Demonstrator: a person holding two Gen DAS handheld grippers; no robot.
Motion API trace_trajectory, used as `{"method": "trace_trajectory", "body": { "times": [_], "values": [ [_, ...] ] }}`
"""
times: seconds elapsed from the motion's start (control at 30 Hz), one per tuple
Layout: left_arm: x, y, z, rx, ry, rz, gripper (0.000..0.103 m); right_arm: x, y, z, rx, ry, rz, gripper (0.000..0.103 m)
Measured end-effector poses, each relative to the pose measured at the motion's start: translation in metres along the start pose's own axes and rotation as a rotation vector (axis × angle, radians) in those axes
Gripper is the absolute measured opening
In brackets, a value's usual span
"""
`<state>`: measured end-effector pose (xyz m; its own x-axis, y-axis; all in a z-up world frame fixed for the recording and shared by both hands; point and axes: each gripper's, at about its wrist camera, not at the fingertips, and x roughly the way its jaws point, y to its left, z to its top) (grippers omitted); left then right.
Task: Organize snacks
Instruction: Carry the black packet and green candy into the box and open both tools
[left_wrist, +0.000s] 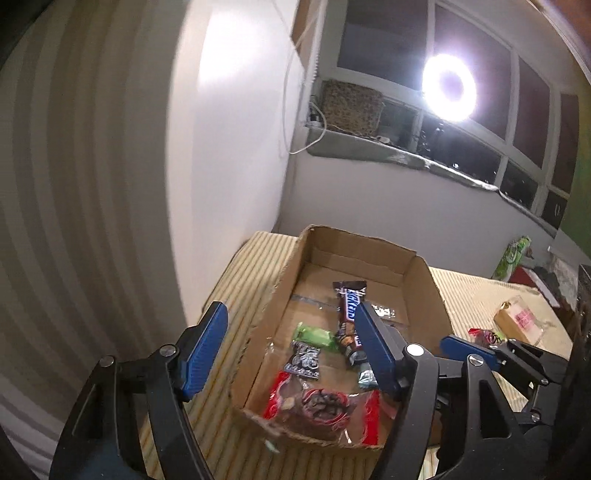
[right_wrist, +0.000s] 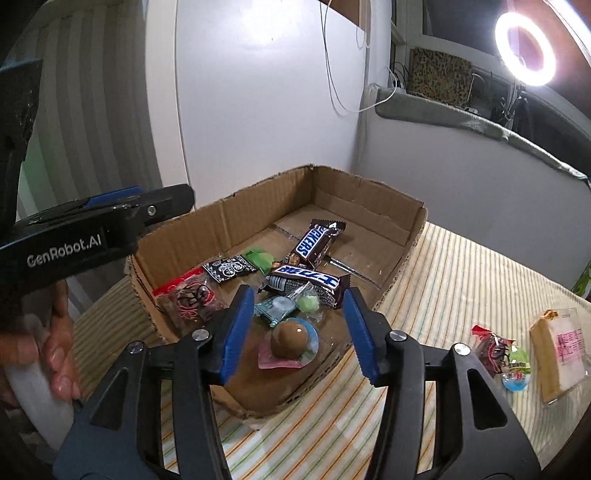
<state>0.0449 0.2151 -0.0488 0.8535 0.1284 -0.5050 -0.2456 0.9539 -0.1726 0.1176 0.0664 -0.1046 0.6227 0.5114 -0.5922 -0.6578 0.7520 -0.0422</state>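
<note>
An open cardboard box (right_wrist: 369, 206) sits on the striped table and holds several snacks: two Snickers bars (right_wrist: 314, 245), a green packet (right_wrist: 260, 258), a black patterned packet (right_wrist: 229, 268), a red bag (right_wrist: 186, 301) and a packed brown egg (right_wrist: 290, 338). My right gripper (right_wrist: 299, 325) is open and empty, just above the egg at the box's near end. My left gripper (left_wrist: 288, 345) is open and empty above the box's left side (left_wrist: 266, 321). The left gripper also shows at the left of the right wrist view (right_wrist: 122, 206). The Snickers bar (left_wrist: 349, 310) and red bag (left_wrist: 321, 406) show in the left wrist view.
On the table right of the box lie a tan packaged cake (right_wrist: 557, 349) and a small pile of wrapped candies (right_wrist: 504, 356). A ring light (right_wrist: 524, 48) shines at a window sill. A white wall stands behind the box.
</note>
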Motion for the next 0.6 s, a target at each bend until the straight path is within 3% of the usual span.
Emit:
{"method": "trace_trajectory", "body": {
  "times": [0.37, 0.6],
  "values": [
    [-0.041, 0.012, 0.001, -0.024, -0.053, 0.047, 0.072, -0.044, 0.019, 0.007, -0.018, -0.069, 0.001, 0.058],
    [-0.056, -0.008, -0.001, 0.028, -0.064, 0.048, 0.073, -0.069, -0.007, -0.006, 0.048, -0.107, -0.028, 0.062]
  ]
}}
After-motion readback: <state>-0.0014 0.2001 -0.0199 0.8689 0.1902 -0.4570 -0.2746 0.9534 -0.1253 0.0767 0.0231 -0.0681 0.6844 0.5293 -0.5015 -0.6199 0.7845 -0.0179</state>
